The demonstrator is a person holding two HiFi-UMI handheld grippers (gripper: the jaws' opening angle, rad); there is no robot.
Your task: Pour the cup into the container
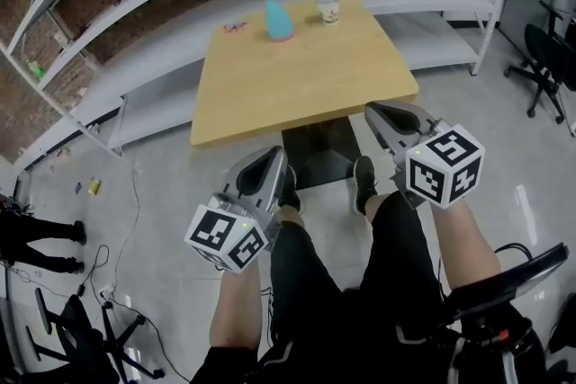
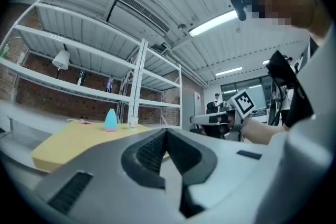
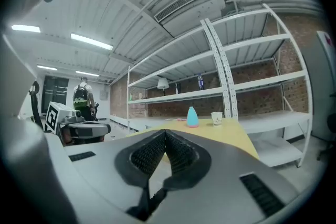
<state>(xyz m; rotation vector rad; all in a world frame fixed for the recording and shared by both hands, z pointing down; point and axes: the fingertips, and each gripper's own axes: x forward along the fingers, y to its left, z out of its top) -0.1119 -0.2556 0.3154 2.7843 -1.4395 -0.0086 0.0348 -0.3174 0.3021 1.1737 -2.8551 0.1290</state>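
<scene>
Both clenched on nothing: left claw (image 1: pixel 273 159) and right claw (image 1: pixel 380 111) hang short of the worktop (image 1: pixel 306 81). The cup (image 1: pixel 329 9) stands at the far edge, near the blue container (image 1: pixel 278 20). Best bet: open early, come in level, grip it mid-wall.

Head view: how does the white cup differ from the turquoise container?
The cup is white; the container is turquoise. The cup is shorter and open-topped; the container is taller and tapers to a rounded top. The cup stands right of the container. Both stand upright, apart, near the table's far edge.
</scene>
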